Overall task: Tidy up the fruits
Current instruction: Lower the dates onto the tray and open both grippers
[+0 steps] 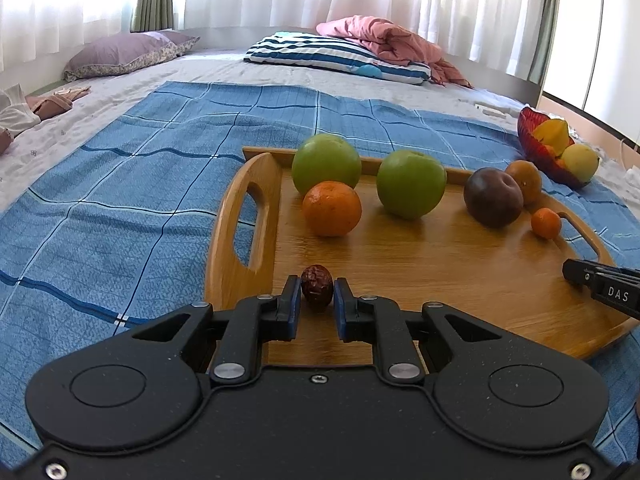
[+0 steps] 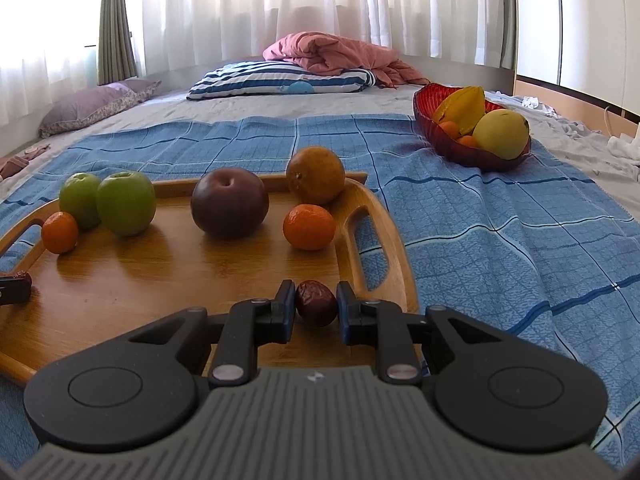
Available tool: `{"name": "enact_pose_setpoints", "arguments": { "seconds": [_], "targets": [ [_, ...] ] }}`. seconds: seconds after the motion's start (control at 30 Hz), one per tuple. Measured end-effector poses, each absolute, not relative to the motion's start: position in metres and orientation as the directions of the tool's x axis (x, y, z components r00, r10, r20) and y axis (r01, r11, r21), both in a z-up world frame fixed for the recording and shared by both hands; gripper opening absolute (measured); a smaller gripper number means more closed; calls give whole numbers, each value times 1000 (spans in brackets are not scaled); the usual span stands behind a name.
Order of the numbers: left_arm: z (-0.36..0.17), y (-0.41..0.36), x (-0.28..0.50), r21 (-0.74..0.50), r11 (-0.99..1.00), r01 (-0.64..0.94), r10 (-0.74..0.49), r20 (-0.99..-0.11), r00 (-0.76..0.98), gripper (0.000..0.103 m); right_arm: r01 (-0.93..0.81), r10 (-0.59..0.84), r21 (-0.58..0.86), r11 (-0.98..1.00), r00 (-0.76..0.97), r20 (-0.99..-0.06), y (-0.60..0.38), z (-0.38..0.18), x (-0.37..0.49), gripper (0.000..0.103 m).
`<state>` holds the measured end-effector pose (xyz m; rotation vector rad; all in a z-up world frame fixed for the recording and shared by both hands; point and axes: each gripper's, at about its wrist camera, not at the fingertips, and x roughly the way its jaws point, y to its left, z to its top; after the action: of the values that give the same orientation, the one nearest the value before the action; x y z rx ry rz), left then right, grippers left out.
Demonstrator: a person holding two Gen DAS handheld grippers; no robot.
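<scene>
A wooden tray (image 1: 460, 272) lies on a blue checked cloth and holds two green apples (image 1: 411, 189), a dark plum (image 1: 493, 197), oranges (image 1: 332, 208) and a small tangerine (image 1: 546, 223). My left gripper (image 1: 317, 300) is closed around a red date (image 1: 317, 287) at the tray's near edge. My right gripper (image 2: 316, 308) is closed around another red date (image 2: 316, 307) near the tray's right handle (image 2: 372, 240). Its tip shows in the left wrist view (image 1: 600, 290). A red glass bowl (image 2: 448, 140) with a starfruit, a yellow fruit and small oranges sits on the cloth beyond the tray.
The tray (image 2: 120, 280) rests on a bed covered by the blue cloth (image 2: 500, 240). A striped pillow (image 2: 280, 78), a pink blanket (image 2: 332, 54) and a purple pillow (image 2: 92, 106) lie farther back. White curtains hang behind.
</scene>
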<state>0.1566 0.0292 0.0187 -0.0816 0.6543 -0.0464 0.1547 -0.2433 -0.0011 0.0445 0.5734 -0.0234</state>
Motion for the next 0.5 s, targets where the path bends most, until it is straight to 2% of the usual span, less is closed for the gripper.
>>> {"name": "enact_pose_setpoints", "arguments": {
  "seconds": [0.03, 0.07, 0.1, 0.27, 0.47, 0.5],
  "targets": [
    [19, 29, 156, -89, 996, 18, -69, -606, 793, 19, 32, -9, 34, 999, 839, -544, -243, -1, 155, 35],
    [19, 28, 156, -91, 996, 20, -71, -606, 793, 25, 32, -9, 32, 999, 840, -543, -243, -1, 155, 46],
    [20, 29, 155, -94, 995, 22, -74, -605, 792, 36, 31, -9, 32, 999, 841, -542, -243, -1, 155, 48],
    [23, 28, 149, -103, 994, 35, -90, -593, 800, 55, 16, 7, 41, 999, 858, -514, -242, 3, 148, 69],
    [29, 24, 134, -109, 992, 63, -115, -577, 808, 82, -6, 26, 41, 999, 873, -487, -239, 7, 131, 80],
    [30, 24, 131, -109, 992, 68, -119, -574, 810, 84, -10, 30, 44, 999, 876, -482, -238, 8, 128, 81]
  ]
}}
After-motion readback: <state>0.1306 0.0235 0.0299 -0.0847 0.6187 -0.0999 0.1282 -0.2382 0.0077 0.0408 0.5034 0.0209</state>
